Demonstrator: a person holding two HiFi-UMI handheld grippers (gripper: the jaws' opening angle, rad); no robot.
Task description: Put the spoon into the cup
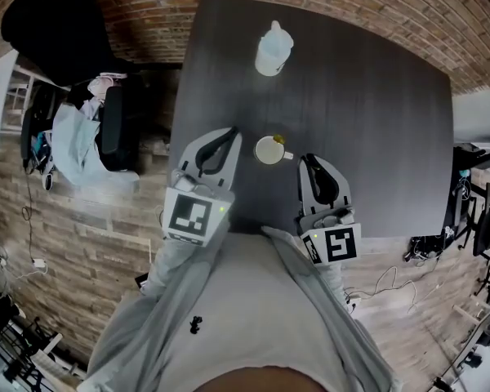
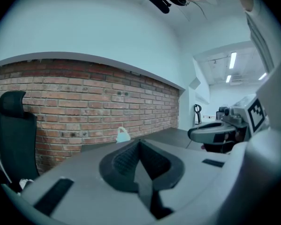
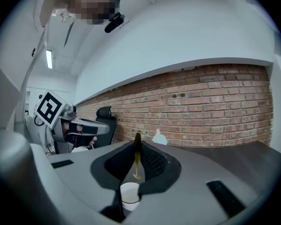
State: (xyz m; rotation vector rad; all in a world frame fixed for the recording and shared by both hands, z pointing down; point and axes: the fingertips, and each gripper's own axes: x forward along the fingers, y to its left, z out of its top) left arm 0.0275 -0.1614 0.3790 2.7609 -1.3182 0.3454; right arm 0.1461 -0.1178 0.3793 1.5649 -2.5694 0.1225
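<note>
**Spoon gripped over cup, not yet in**

Left claw (image 2: 140,143): pinched shut, nothing in it, just left of the cup.

Right claw (image 3: 137,139): clamped on the spoon (image 3: 136,161), which hangs down from the tips close above the cup (image 3: 129,201), near its rim.

Risk: if released off-centre, the spoon would likely strike the rim and drop onto the table (image 1: 376,121). It could also tip the cup, as could a nudge from the claw.

Cup: white, upright, appears empty.

Far end: white bottle (image 1: 273,49), upright, contents not discernible.
</note>
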